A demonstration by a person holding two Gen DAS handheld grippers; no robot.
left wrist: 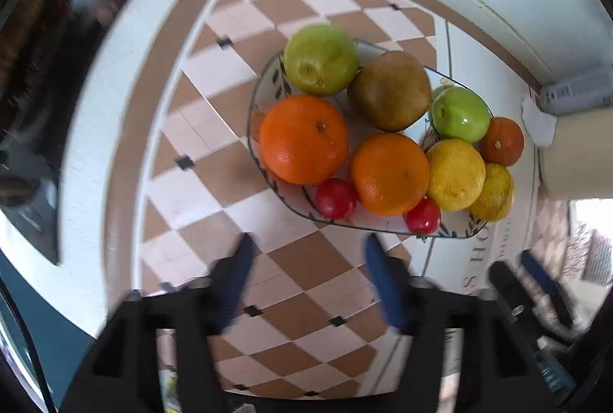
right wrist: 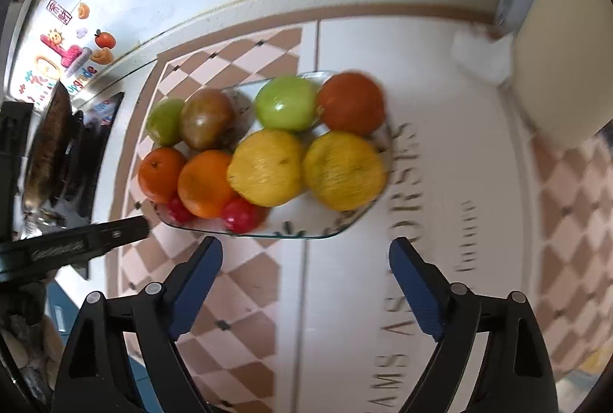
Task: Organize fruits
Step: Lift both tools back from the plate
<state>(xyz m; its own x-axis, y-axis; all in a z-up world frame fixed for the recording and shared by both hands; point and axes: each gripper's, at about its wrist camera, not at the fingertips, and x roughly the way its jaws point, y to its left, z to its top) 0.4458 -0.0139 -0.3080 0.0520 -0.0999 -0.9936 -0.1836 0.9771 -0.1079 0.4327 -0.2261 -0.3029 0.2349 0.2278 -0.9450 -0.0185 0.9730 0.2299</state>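
A glass plate (left wrist: 264,83) with a leaf pattern lies on the checkered tabletop and is piled with fruit: two green apples (left wrist: 321,59), a brown pear (left wrist: 390,90), oranges (left wrist: 303,139), two yellow citrus fruits (left wrist: 455,174), a dark orange fruit (left wrist: 502,141) and two small red fruits (left wrist: 336,198). My left gripper (left wrist: 308,256) is open and empty, just short of the plate's near rim. In the right wrist view the same plate (right wrist: 306,231) holds the yellow citrus (right wrist: 265,167) nearest. My right gripper (right wrist: 306,252) is open and empty, just short of the rim.
A cream container (left wrist: 578,152) and a white block (left wrist: 538,122) stand to the right of the plate. The white wall runs behind the table. My left gripper's finger (right wrist: 99,235) reaches in at the left of the right wrist view. Dark objects (right wrist: 57,145) lie at the table's left end.
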